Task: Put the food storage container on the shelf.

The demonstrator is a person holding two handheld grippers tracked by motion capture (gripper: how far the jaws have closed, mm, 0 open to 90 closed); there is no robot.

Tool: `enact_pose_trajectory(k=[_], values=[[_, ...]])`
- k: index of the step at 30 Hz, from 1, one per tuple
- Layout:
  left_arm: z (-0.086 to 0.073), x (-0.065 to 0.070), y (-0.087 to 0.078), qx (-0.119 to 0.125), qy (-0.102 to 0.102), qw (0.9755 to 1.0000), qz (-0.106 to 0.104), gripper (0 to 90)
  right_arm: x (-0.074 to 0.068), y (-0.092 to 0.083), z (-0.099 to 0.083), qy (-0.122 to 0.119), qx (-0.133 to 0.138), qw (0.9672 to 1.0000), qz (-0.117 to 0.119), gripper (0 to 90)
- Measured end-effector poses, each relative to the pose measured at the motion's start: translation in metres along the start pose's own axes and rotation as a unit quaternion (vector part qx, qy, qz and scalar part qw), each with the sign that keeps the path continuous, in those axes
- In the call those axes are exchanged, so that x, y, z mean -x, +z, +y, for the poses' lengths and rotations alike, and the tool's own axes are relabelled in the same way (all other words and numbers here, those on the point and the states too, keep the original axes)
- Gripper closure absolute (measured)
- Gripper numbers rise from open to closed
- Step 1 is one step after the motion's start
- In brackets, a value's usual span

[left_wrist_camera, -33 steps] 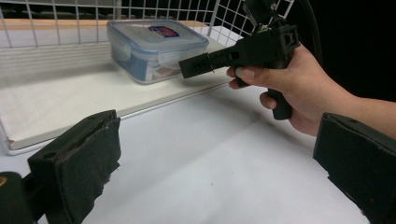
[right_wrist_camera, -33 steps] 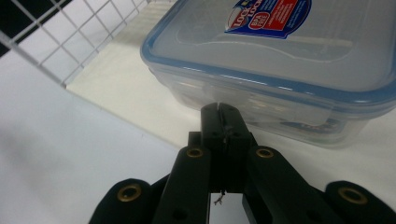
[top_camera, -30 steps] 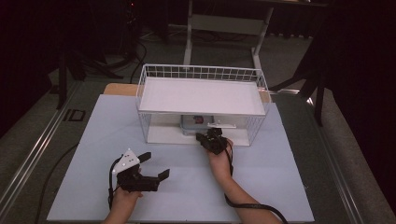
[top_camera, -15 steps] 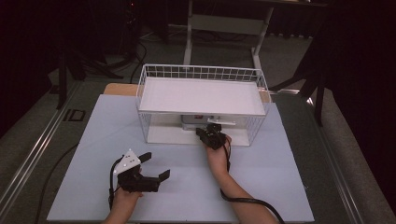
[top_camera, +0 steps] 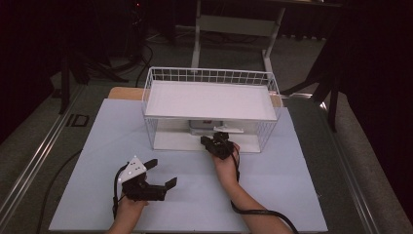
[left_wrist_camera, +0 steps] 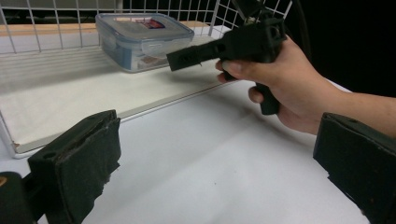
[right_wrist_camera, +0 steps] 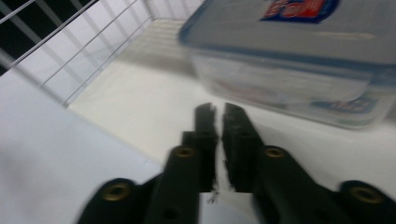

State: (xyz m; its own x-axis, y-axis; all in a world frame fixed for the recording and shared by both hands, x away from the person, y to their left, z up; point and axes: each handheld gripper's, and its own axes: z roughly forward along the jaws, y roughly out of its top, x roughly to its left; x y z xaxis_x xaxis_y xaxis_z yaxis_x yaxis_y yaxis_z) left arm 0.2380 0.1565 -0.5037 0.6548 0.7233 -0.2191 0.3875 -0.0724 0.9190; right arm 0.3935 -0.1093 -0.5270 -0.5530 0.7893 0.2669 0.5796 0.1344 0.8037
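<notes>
Box [right_wrist_camera: 299, 65], lid up, lies lengthwise along the rack's [top_camera: 209, 100] lower shelf; right gripper [right_wrist_camera: 219, 112], a slit apart and just opening, points at it, empty.

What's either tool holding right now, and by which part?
Nothing. The left tool is open and empty; the right tool, jaws just opening, is short of the clear plastic lidded box.

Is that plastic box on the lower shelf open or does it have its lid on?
Lid on: the plastic box has its blue-rimmed lid lying flat over its clear walls.
</notes>
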Motion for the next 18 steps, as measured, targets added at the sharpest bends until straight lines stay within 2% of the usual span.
enact_pose_trajectory(k=[2,6,8,10,11,14,16,18], values=[[0.001,0.000,0.000,0.002,0.001,1.0000,0.001,1.8,-0.004,-0.004,-0.002,-0.014,0.004,0.9999,0.006,72.0],[0.002,0.001,0.000,0.004,0.006,0.9999,-0.007,1.8,-0.009,-0.014,-0.004,-0.019,0.012,0.9995,0.020,50.9],[0.003,0.003,0.001,0.002,0.015,0.9998,-0.012,1.8,-0.010,-0.021,-0.004,-0.024,0.028,0.9990,0.024,37.8],[0.003,0.005,0.002,0.002,0.019,0.9996,-0.019,1.8,-0.011,-0.026,-0.004,-0.029,0.028,0.9984,0.039,27.7],[0.003,0.005,0.002,0.004,0.020,0.9995,-0.025,1.8,-0.012,-0.029,-0.004,-0.031,0.024,0.9979,0.052,25.3],[0.004,0.009,0.004,0.002,0.026,0.9991,-0.035,1.8,-0.014,-0.036,-0.007,-0.044,0.024,0.9961,0.072,18.4],[0.005,0.010,0.007,-0.001,0.025,0.9988,-0.042,1.8,-0.015,-0.040,-0.009,-0.059,0.020,0.9960,0.065,16.9],[0.006,0.010,0.008,-0.002,0.020,0.9987,-0.046,1.8,-0.014,-0.044,-0.010,-0.064,0.014,0.9952,0.073,13.9]])
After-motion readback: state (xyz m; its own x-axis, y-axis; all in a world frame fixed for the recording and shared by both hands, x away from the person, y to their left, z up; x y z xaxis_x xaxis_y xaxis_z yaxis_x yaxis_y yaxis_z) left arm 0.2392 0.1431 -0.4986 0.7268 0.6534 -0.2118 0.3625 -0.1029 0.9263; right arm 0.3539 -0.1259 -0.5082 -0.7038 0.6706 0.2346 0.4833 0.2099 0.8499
